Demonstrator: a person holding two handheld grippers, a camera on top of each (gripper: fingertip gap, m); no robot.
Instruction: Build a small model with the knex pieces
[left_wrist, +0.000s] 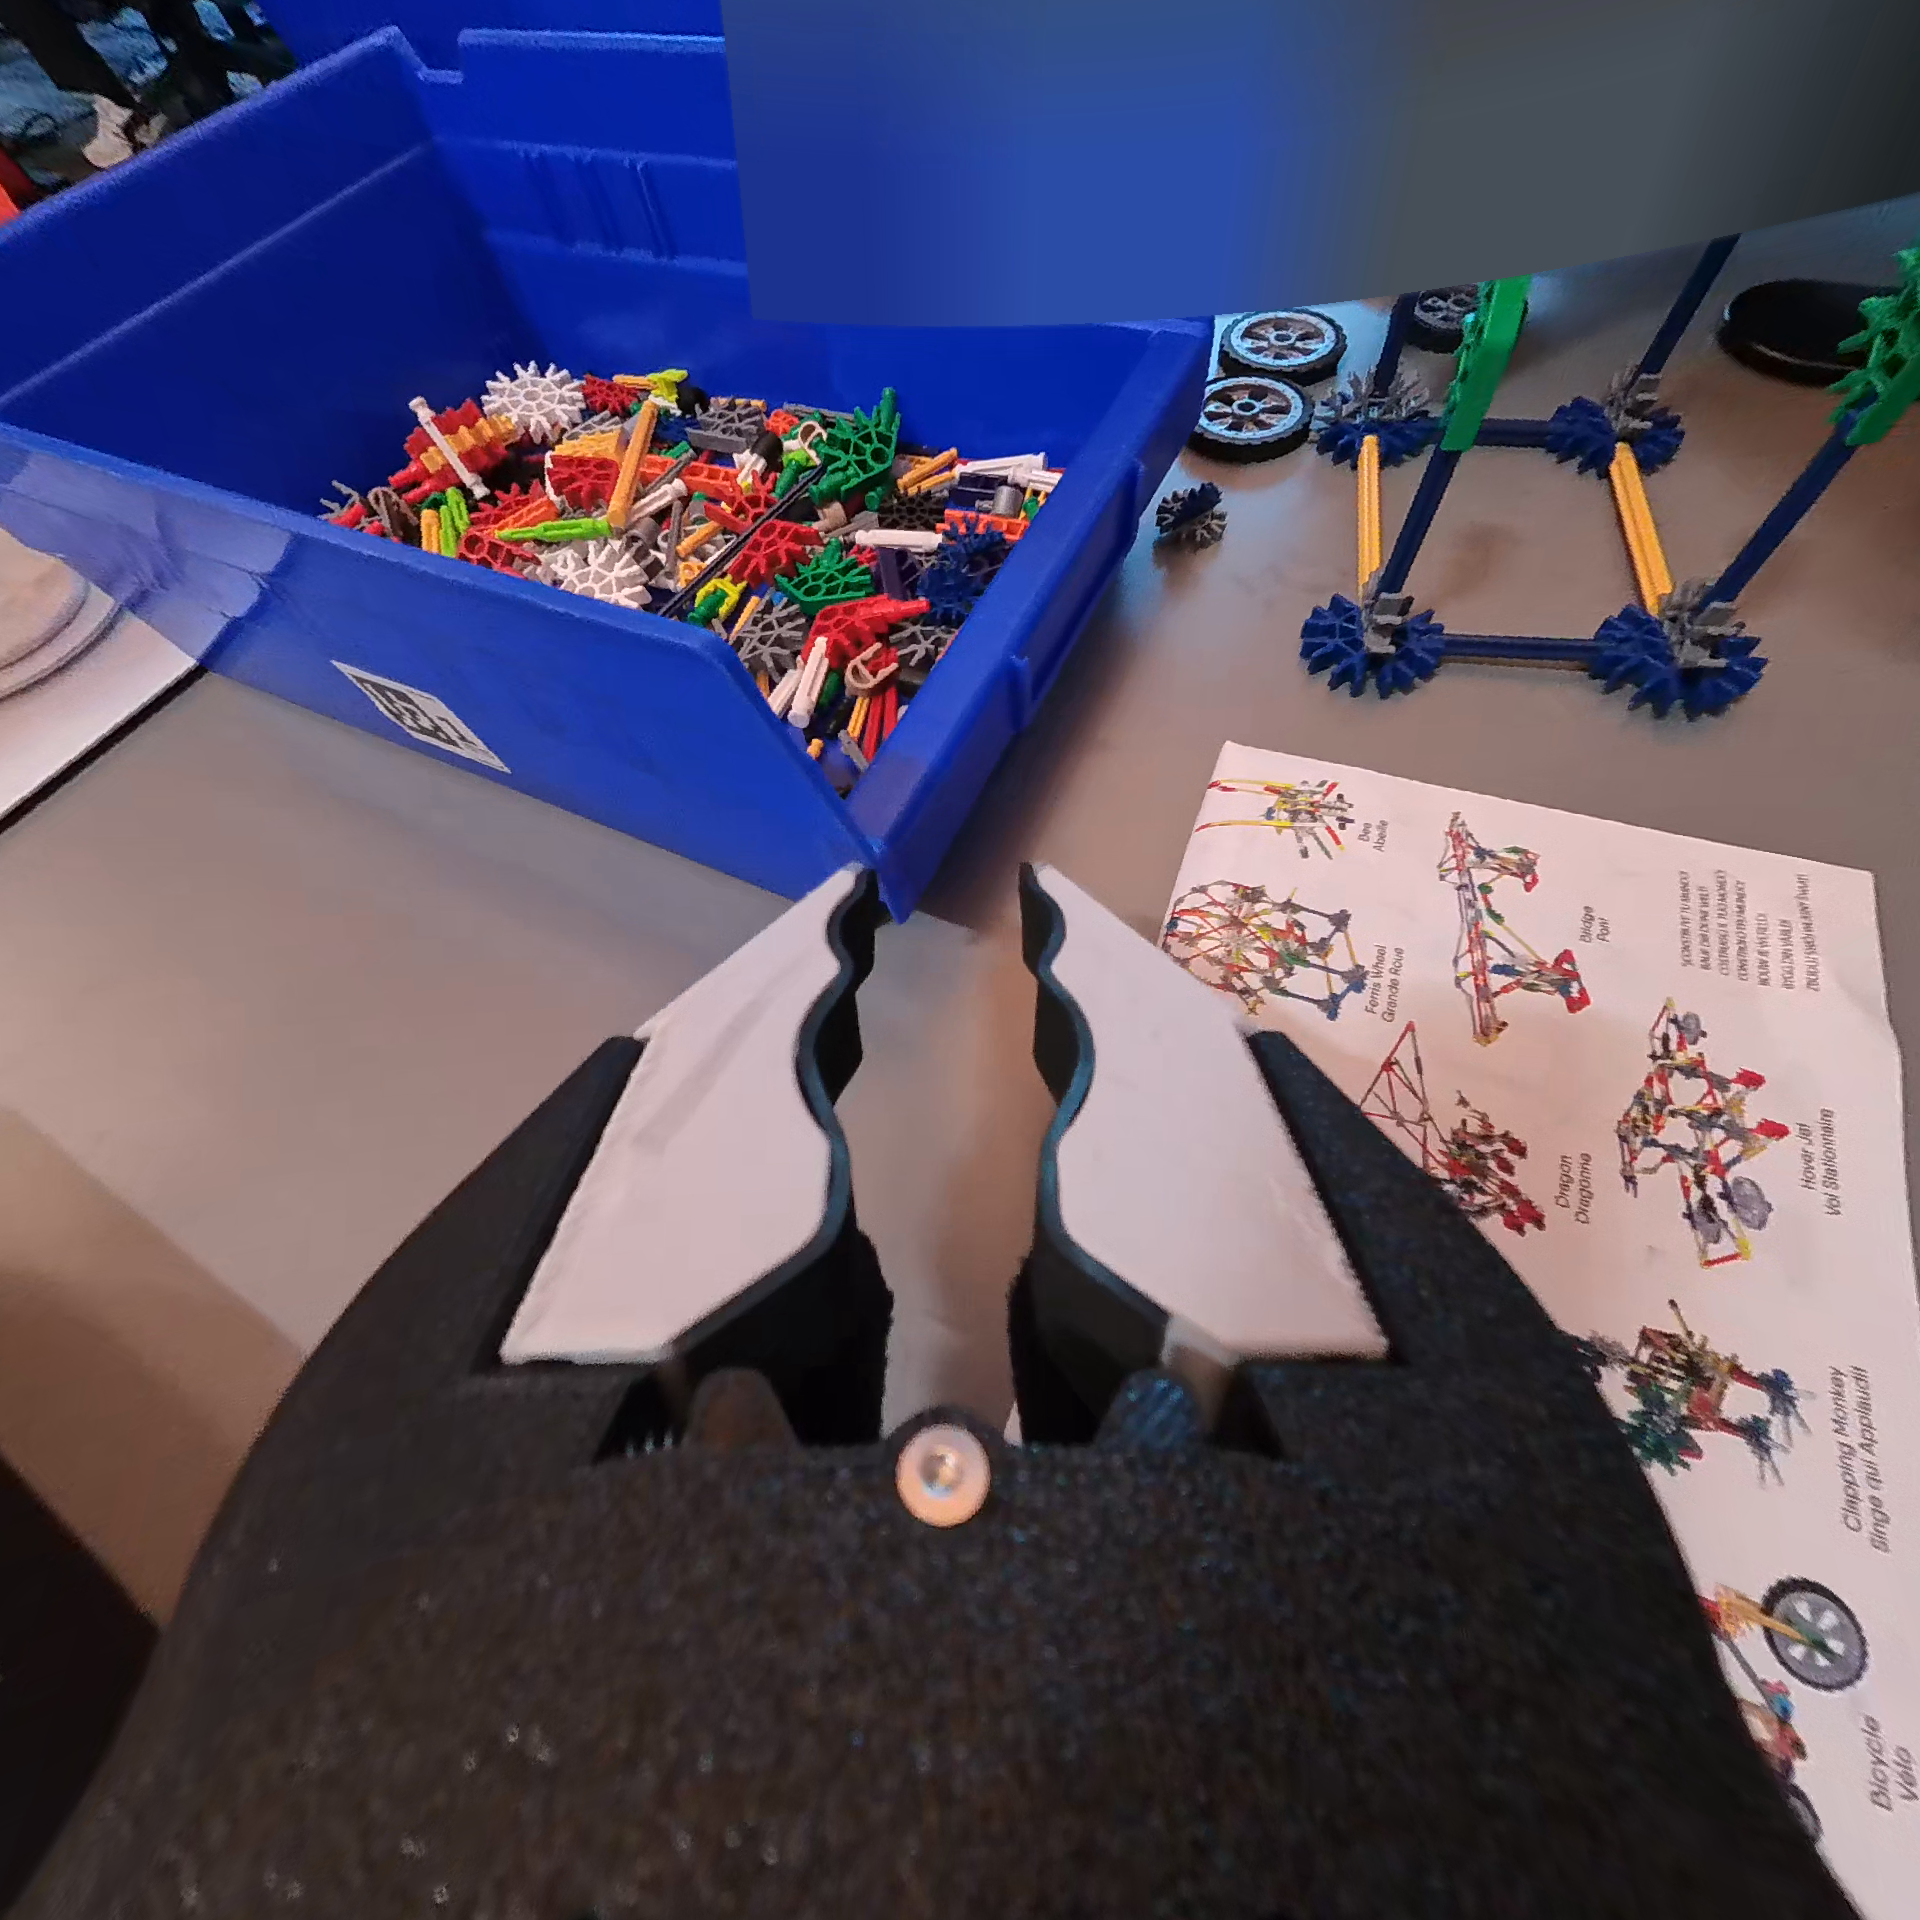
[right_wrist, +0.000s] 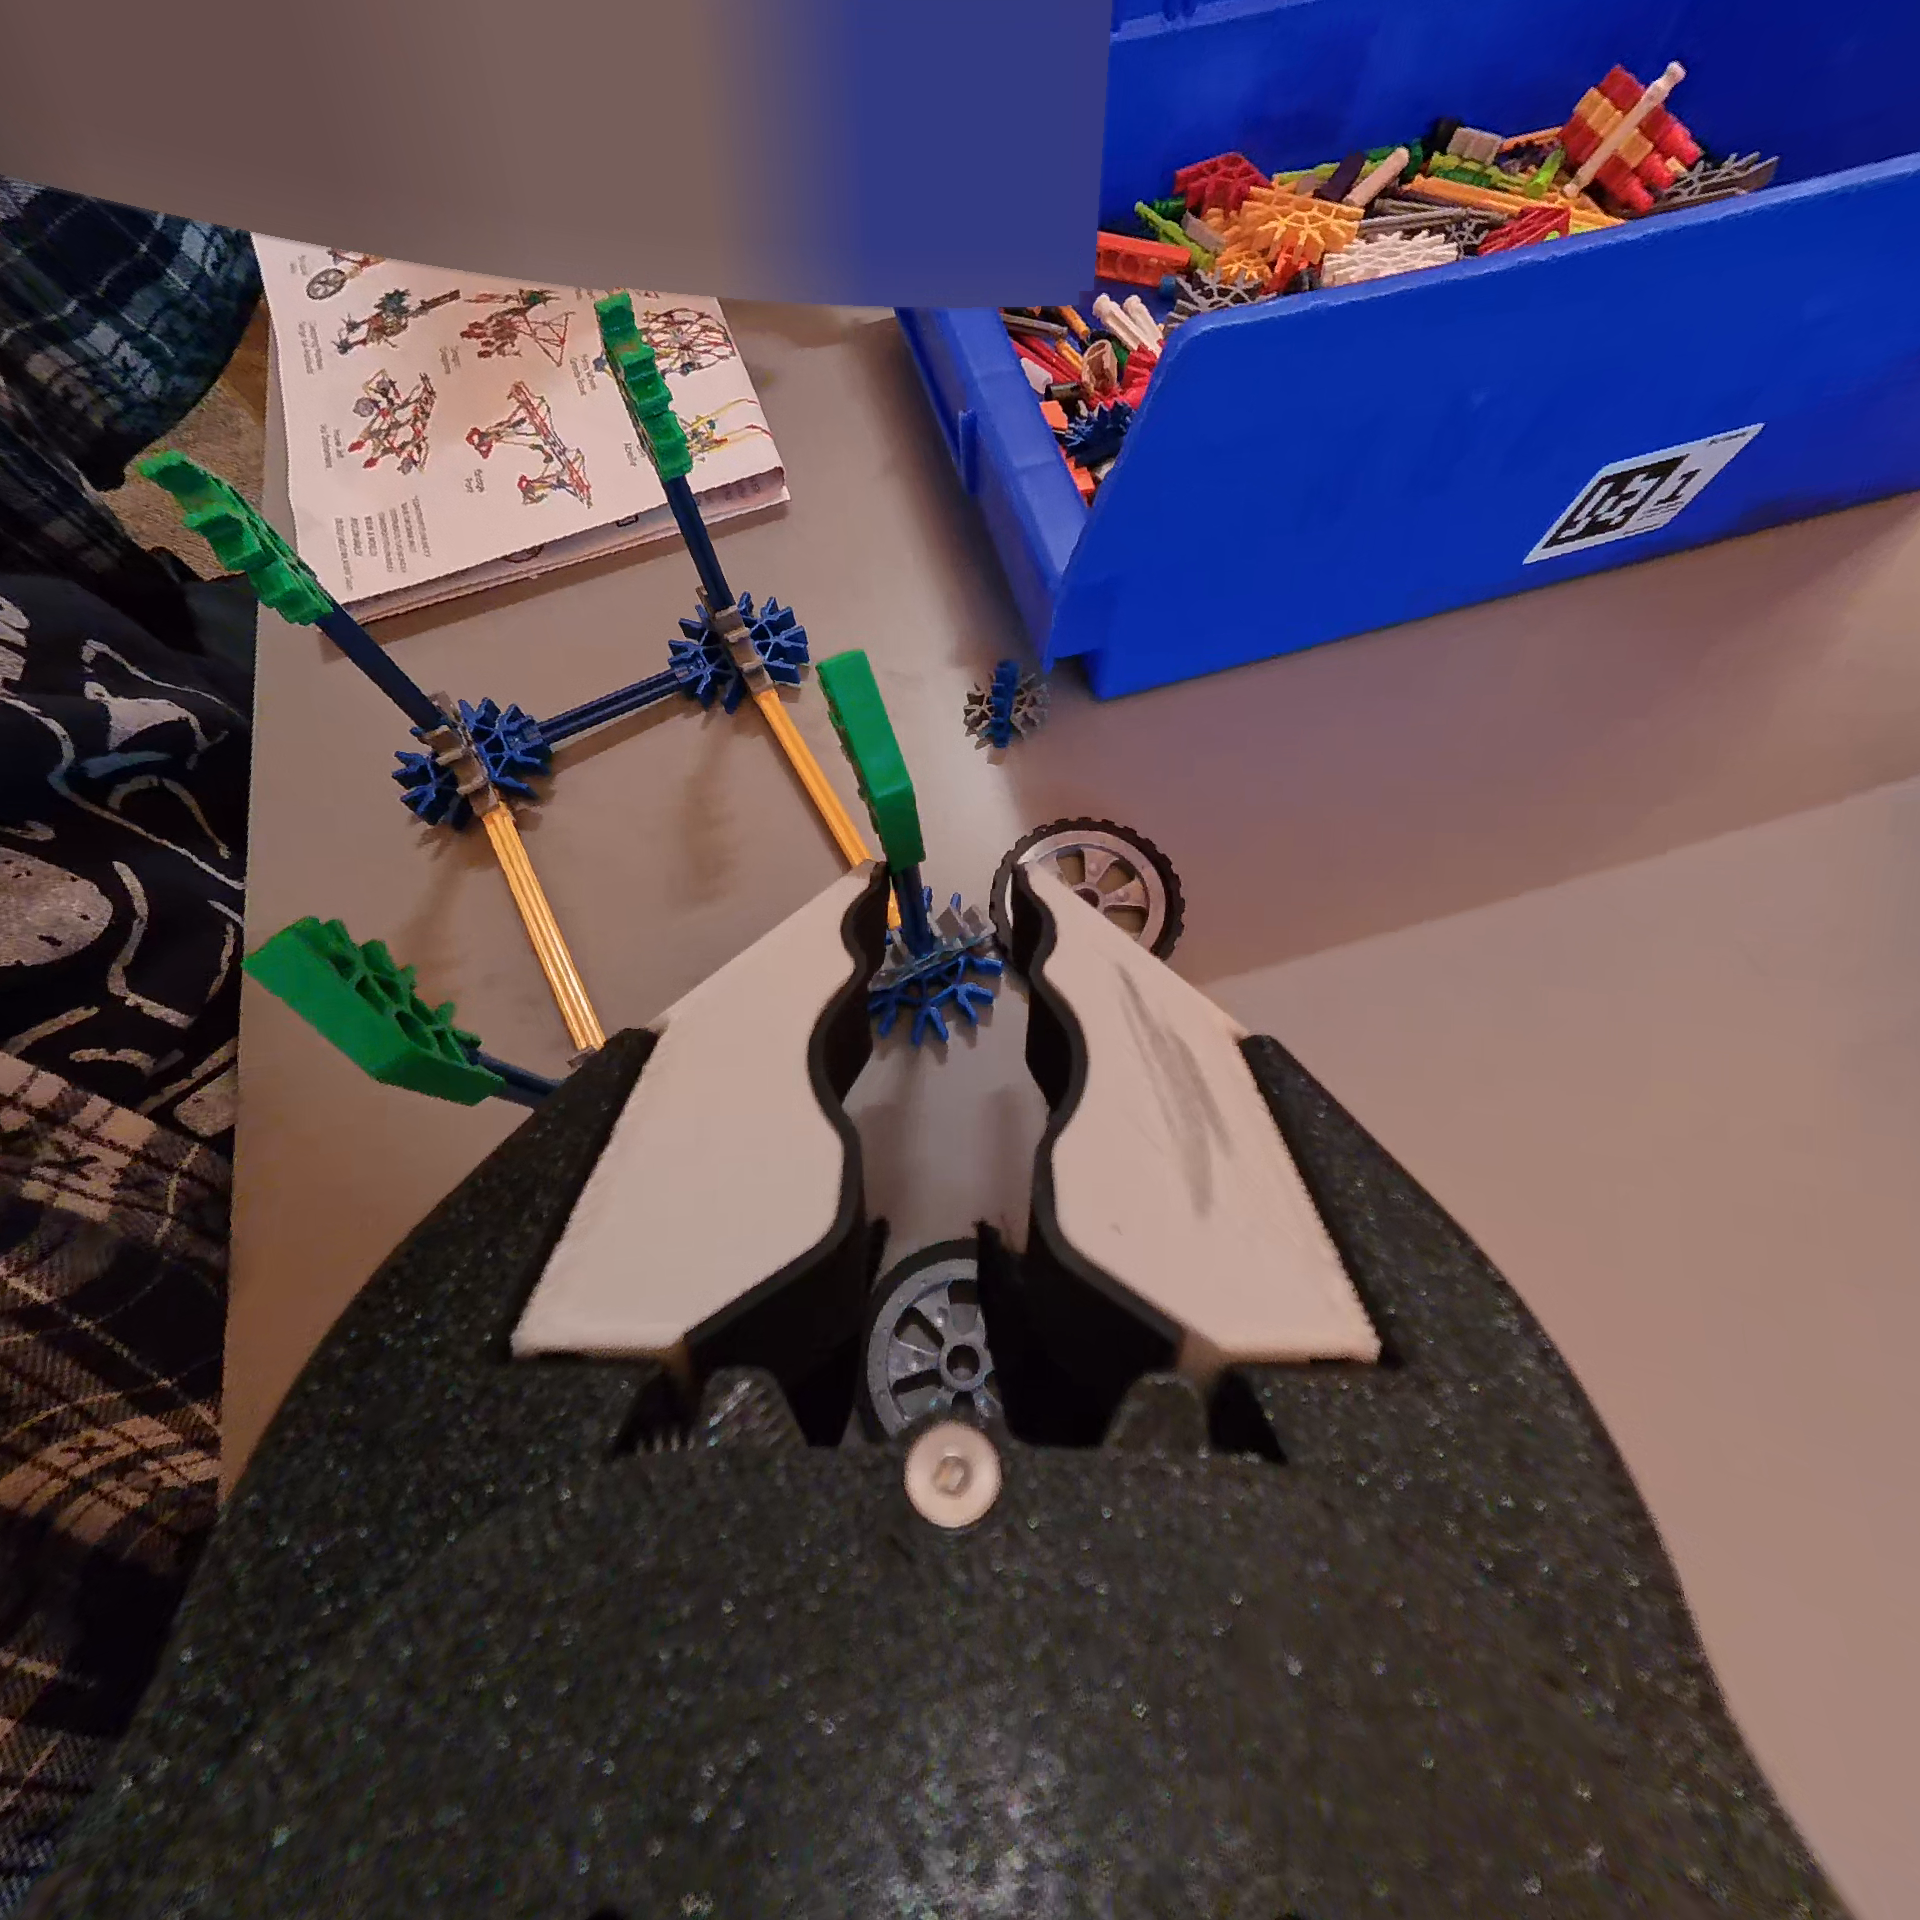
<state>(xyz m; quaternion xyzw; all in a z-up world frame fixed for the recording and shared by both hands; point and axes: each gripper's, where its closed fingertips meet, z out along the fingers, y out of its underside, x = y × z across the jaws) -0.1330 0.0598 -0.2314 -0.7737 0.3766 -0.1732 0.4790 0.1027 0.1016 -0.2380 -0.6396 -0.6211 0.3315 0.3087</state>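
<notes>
The left tool (left_wrist: 945, 894) hovers empty above the grey worktop (left_wrist: 312, 987), its jaws parted narrowly, tips just short of the near corner of the blue bin (left_wrist: 582, 717) heaped with construction-toy pieces (left_wrist: 686, 520). To its right lies the instruction sheet (left_wrist: 1558, 1039). Beyond stands the rod-and-connector frame (left_wrist: 1507, 540). The right tool (right_wrist: 951, 894), jaws likewise narrowly apart and gripping nothing, hangs over the frame's blue snowflake connector (right_wrist: 935, 987), with one toy wheel (right_wrist: 1101, 883) by its right fingertip and another wheel (right_wrist: 935, 1351) beneath.
</notes>
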